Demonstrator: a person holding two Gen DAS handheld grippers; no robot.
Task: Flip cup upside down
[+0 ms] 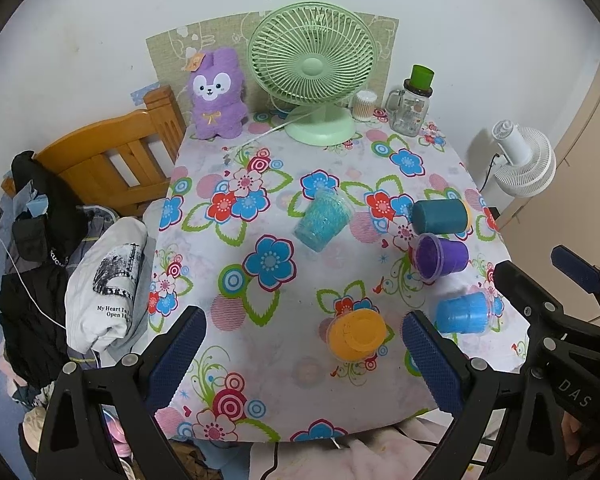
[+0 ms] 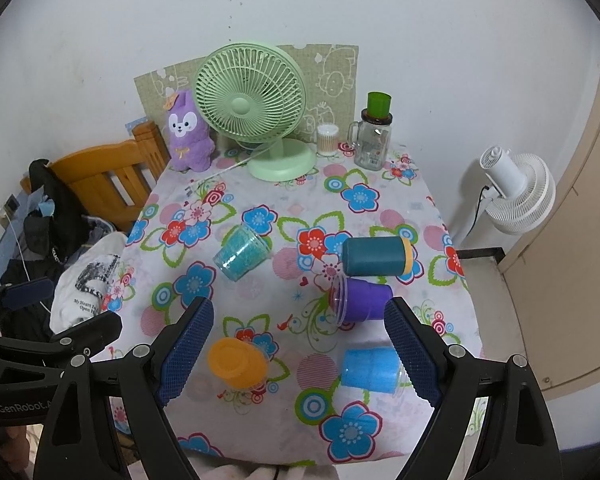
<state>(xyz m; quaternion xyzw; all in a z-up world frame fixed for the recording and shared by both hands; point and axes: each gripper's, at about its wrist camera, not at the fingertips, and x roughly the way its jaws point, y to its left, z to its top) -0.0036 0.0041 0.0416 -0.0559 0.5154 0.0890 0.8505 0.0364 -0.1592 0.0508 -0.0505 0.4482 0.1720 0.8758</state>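
Note:
Several cups sit on the flowered tablecloth (image 1: 300, 280). An orange cup (image 1: 356, 334) (image 2: 238, 364) stands upside down near the front. A blue cup (image 1: 462, 312) (image 2: 370, 370) stands upside down at the front right. A purple cup (image 1: 442, 256) (image 2: 360, 300) lies on its side, mouth to the left. A dark teal cup (image 1: 440, 216) (image 2: 376, 256) lies on its side behind it. A light turquoise cup (image 1: 322, 220) (image 2: 240, 254) lies tilted in the middle. My left gripper (image 1: 304, 348) is open and empty above the front edge. My right gripper (image 2: 300, 354) is open and empty, with the orange and blue cups between its fingers in view.
A green desk fan (image 1: 312, 68), a purple plush toy (image 1: 218, 92), a cotton swab jar (image 1: 365, 106) and a glass mug with a green cup on top (image 1: 412, 108) stand at the back. A wooden chair (image 1: 112, 156) with clothes is on the left, a white fan (image 1: 524, 160) on the right.

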